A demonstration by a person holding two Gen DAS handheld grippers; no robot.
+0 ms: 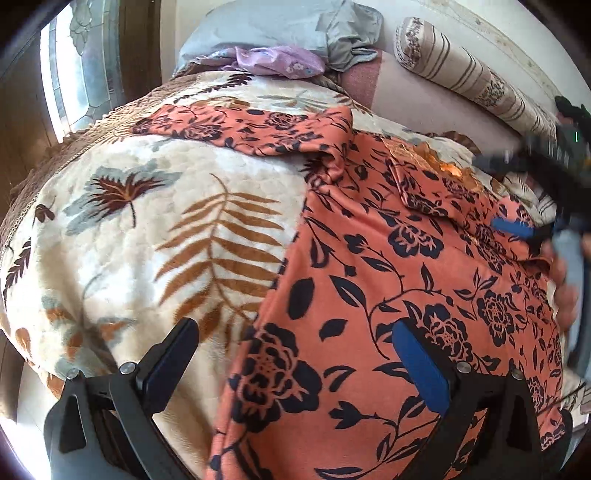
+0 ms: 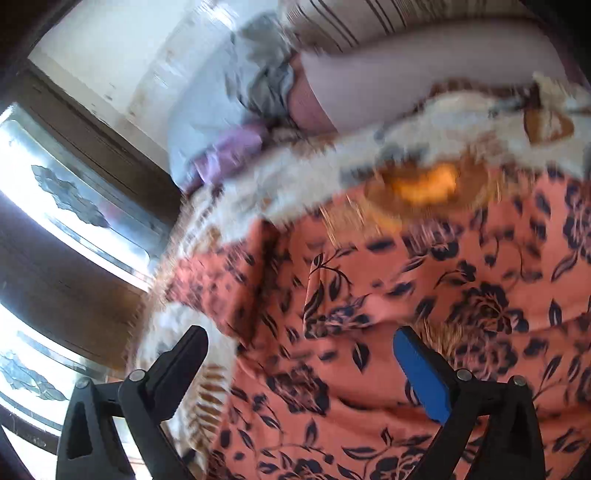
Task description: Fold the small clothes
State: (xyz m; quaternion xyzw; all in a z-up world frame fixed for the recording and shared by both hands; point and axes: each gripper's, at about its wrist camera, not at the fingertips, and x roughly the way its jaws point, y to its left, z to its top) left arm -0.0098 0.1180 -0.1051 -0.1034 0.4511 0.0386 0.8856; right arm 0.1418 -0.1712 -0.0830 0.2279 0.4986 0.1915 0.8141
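Orange floral garment point(image 1: 369, 280) lies spread on the leaf-print blanket point(image 1: 147, 229), one sleeve stretched toward the window point(image 1: 70, 74). Left gripper point(image 1: 295, 354): jaws wide apart, holding nothing, above the garment's edge. Only the left view shows the right gripper point(image 1: 517, 229) from outside, blurred. Right view: right gripper wide open, empty, over the garment; striped bolster point(image 2: 332, 26) beyond.

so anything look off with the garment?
The orange floral garment isn't flat: one sleeve sprawls sideways across the leaf-print blanket, and fabric bunches near the armpit. Nothing torn or spilled.
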